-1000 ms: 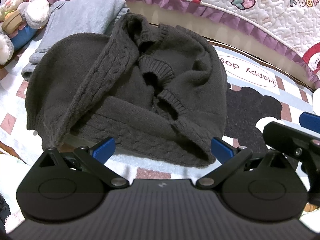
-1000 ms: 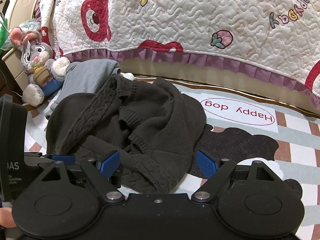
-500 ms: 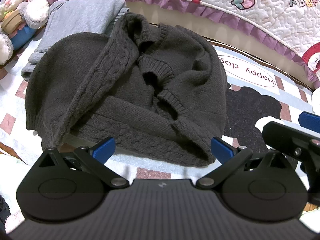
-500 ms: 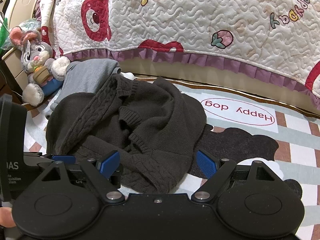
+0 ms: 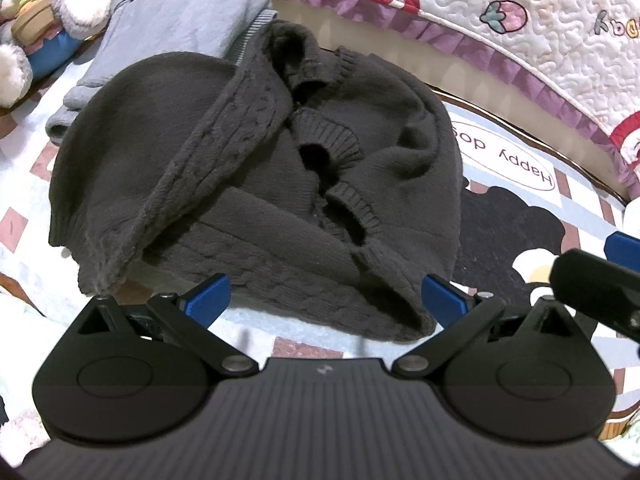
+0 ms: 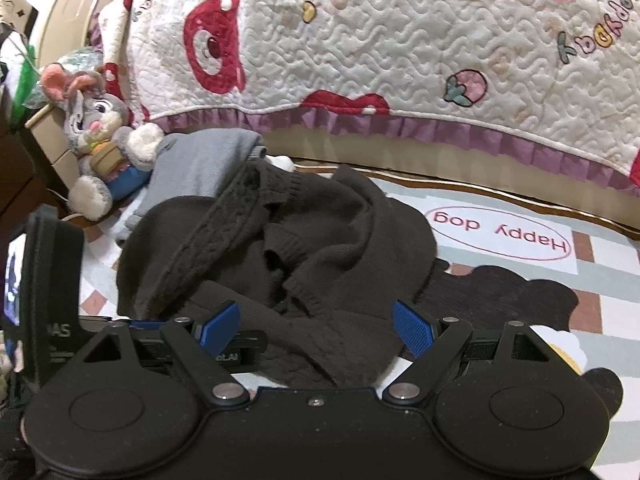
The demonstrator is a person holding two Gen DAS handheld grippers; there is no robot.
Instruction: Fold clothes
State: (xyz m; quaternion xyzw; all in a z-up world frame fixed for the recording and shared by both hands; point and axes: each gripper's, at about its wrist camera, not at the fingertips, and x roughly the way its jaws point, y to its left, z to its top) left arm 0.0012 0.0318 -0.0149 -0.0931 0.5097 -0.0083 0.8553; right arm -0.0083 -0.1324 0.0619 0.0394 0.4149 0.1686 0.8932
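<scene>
Dark knit sweater (image 5: 256, 184), crumpled on the mat (image 5: 516, 220) beside the bed quilt (image 6: 400, 52), unfolded; left gripper (image 5: 324, 300) and right gripper (image 6: 316, 326), both released and empty, hovered at its near hem, presumably to grasp it.

You get even, fairly bright indoor light, sharp centres, strong fisheye bending at the edges, slight blur lower right.
</scene>
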